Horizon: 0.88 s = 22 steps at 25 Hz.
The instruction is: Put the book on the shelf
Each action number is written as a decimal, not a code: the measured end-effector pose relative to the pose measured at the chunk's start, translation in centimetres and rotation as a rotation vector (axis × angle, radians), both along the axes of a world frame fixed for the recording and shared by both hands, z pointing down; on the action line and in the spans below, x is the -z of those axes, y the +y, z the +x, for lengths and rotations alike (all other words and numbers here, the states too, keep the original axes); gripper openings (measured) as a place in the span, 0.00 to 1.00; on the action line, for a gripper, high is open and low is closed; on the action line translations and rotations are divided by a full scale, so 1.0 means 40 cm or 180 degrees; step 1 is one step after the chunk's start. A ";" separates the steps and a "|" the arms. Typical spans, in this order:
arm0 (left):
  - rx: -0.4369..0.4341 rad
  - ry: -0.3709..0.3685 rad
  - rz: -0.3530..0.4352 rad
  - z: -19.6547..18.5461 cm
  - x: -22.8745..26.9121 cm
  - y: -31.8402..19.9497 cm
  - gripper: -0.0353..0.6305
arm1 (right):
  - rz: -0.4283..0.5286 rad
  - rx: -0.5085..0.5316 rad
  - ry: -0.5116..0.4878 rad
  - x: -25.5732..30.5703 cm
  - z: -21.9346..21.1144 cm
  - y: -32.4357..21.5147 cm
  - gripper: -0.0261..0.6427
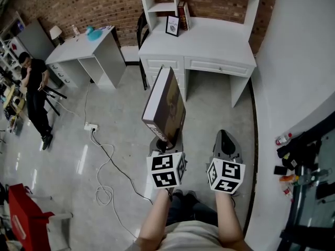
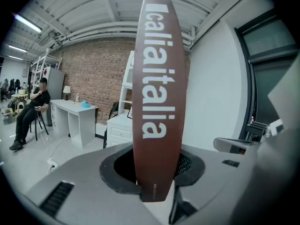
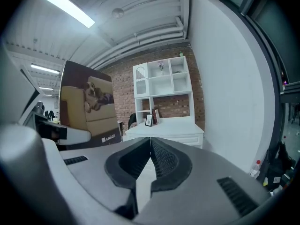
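A large brown book (image 1: pixel 165 104) with white spine lettering stands upright in my left gripper (image 1: pixel 165 143), whose jaws are shut on its lower edge. In the left gripper view the spine (image 2: pixel 157 93) fills the middle, clamped between the pads. My right gripper (image 1: pixel 225 146) is beside it on the right, shut with nothing between its jaws (image 3: pixel 150 146). The book's cover with a dog on a sofa (image 3: pixel 89 109) shows at the left of the right gripper view. Ahead stands the white desk with shelf hutch (image 1: pixel 199 35), holding a few books (image 1: pixel 182 15) and a framed picture (image 1: pixel 172 25).
A second white desk (image 1: pixel 86 51) stands to the left with a teal object on it. A person in black (image 1: pixel 35 95) sits at far left. A power strip and white cable (image 1: pixel 102 156) lie on the floor. A black rack (image 1: pixel 309 171) is at right, a red thing (image 1: pixel 23 218) lower left.
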<state>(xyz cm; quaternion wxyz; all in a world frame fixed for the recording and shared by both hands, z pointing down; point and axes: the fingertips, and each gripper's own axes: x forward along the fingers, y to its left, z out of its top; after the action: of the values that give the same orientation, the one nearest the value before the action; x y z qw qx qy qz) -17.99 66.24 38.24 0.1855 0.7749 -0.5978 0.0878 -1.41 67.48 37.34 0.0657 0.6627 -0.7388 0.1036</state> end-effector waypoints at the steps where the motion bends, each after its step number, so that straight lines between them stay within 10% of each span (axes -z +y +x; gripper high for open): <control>1: 0.0008 -0.0004 -0.0005 0.006 -0.002 -0.002 0.28 | -0.0008 0.0009 -0.0005 -0.003 0.007 -0.002 0.06; 22: -0.0024 0.0016 -0.0128 0.071 -0.047 -0.124 0.28 | -0.0162 -0.0019 -0.0101 -0.058 0.084 -0.117 0.06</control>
<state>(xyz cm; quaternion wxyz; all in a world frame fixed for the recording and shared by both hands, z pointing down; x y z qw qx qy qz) -15.14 61.27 40.10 0.2022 0.7735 -0.5925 0.0986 1.96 62.80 39.66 0.0704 0.6613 -0.7348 0.1331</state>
